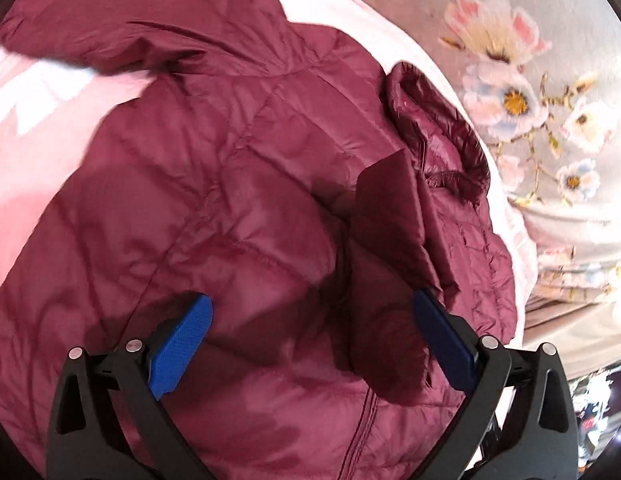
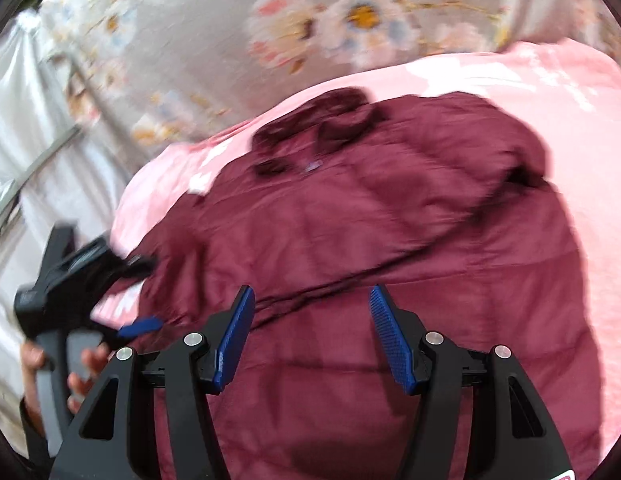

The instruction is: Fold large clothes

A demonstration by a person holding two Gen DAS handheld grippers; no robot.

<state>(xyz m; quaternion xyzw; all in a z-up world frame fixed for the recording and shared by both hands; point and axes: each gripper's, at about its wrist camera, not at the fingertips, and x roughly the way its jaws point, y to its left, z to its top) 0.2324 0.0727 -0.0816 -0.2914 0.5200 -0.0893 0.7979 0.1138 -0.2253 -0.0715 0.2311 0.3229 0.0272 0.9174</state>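
Note:
A maroon quilted puffer jacket [image 1: 238, 168] lies spread on a pink blanket [image 1: 42, 136]. Its collar [image 1: 438, 120] is at the right and one sleeve [image 1: 122, 24] stretches to the upper left. A sleeve end [image 1: 390, 240] is folded over the body. My left gripper [image 1: 312, 312] is open and empty just above the jacket. In the right wrist view the jacket [image 2: 390, 240] fills the middle, collar [image 2: 314, 128] at the far side. My right gripper [image 2: 310, 300] is open and empty above it. The left gripper [image 2: 138, 326] shows at the jacket's left edge.
A grey floral bedspread [image 1: 530, 80] lies beyond the pink blanket; it also shows in the right wrist view [image 2: 230, 40]. The person's hand [image 2: 78, 376] holds the left gripper's handle. The pink blanket [image 2: 570, 140] extends to the right.

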